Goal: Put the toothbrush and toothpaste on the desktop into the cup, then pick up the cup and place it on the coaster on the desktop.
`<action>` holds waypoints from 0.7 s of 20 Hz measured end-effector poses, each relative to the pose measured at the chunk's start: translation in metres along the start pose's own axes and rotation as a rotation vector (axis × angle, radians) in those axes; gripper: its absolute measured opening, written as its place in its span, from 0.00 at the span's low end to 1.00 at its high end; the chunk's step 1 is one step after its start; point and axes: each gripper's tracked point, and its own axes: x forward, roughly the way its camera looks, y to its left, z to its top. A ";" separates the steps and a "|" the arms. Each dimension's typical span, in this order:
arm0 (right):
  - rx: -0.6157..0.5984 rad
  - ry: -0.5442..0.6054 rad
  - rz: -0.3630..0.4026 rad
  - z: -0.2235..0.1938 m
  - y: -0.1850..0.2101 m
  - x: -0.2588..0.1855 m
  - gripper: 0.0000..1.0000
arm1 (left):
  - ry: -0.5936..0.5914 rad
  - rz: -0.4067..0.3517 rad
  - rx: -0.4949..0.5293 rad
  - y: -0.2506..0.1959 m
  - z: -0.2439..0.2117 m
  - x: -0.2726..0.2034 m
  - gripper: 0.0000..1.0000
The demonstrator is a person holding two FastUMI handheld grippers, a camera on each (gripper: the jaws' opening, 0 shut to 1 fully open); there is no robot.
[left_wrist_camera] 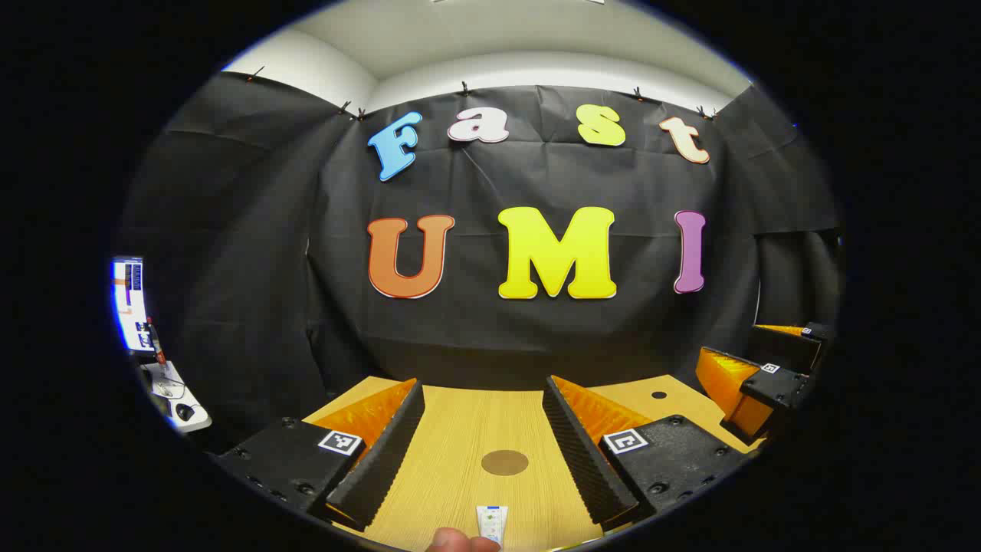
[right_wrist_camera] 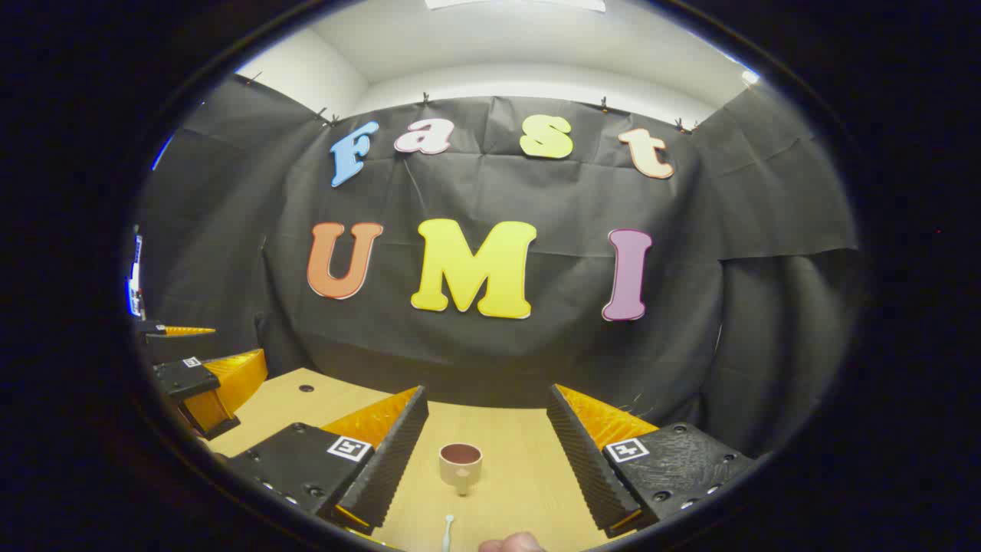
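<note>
We see both tongs, left tongs (left_wrist_camera: 490, 437) and right tongs (right_wrist_camera: 487, 452), spread wide; the toothbrush (right_wrist_camera: 447, 530) lies lengthwise just before the right, the cup (right_wrist_camera: 460, 464) beyond.

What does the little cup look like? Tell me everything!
The cup is small and cream-coloured, with a darker brownish inside and a handle facing the camera. It looks like ceramic, though that is a guess. It stands upright on the wooden desktop, seen between the right gripper's open fingers, which don't touch it. Nothing sticks out of it.
</note>
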 end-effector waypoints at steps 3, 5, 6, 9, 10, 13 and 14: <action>0.009 0.010 -0.025 -0.004 -0.009 0.006 0.95 | 0.000 0.001 0.006 0.000 0.002 0.005 0.98; 0.018 0.022 -0.028 -0.007 -0.010 0.008 0.95 | -0.006 0.006 0.011 0.002 0.003 0.011 0.98; 0.020 0.023 -0.028 -0.007 -0.010 0.009 0.95 | -0.004 0.009 0.012 0.003 0.002 0.012 0.98; 0.027 0.019 -0.020 -0.006 -0.005 0.012 0.95 | 0.002 0.006 0.013 0.001 0.002 0.013 0.98; 0.024 0.014 -0.019 -0.005 -0.004 0.013 0.95 | -0.002 0.008 0.015 0.002 0.002 0.012 0.98; 0.028 0.014 -0.010 -0.007 0.000 0.013 0.95 | -0.003 0.007 0.013 0.001 0.001 0.013 0.98; 0.021 0.017 -0.010 -0.009 0.000 0.014 0.95 | -0.005 0.004 0.014 0.000 0.000 0.013 0.98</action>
